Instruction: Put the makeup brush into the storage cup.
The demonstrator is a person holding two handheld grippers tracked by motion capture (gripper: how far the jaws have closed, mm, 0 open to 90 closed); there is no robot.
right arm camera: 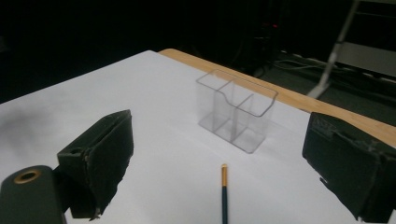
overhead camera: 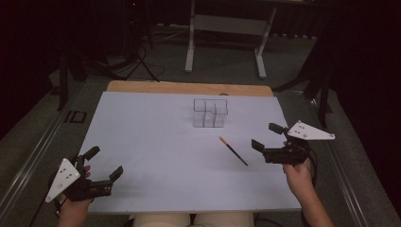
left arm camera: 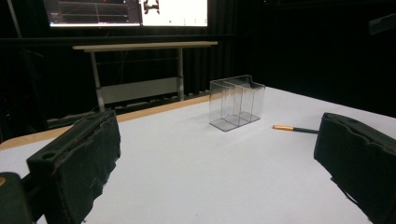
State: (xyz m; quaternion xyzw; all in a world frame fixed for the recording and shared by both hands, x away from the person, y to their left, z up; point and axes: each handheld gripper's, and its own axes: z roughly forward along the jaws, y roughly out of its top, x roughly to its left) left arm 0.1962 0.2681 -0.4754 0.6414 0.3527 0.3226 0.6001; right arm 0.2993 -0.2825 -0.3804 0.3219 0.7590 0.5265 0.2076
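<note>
While we are looking down from the high view, a person is holding the left gripper [overhead camera: 105, 163] over the near left corner of the white worktop [overhead camera: 156, 142], and its jaws are standing wide apart with nothing between them. The right gripper [overhead camera: 269, 135] is hovering at the right edge of the worktop, its jaws also spread wide and gripping nothing. A dark pencil [overhead camera: 233, 151] with an orange tip is lying flat on the worktop just left of the right gripper, its orange end pointing toward the far left. Farther away, near the middle of the far side, a clear plastic organizer [overhead camera: 210, 112] with several compartments is standing upright, apart from the pencil.

In the left gripper view we are seeing the organizer [left arm camera: 236, 101] ahead and the pencil [left arm camera: 295, 129] to its right, partly hidden behind one jaw. In the right gripper view the pencil [right arm camera: 224, 191] is lying between the jaws, pointing at the organizer [right arm camera: 237, 109] beyond it. A wooden edge [overhead camera: 189, 88] is showing along the far side of the worktop.
</note>
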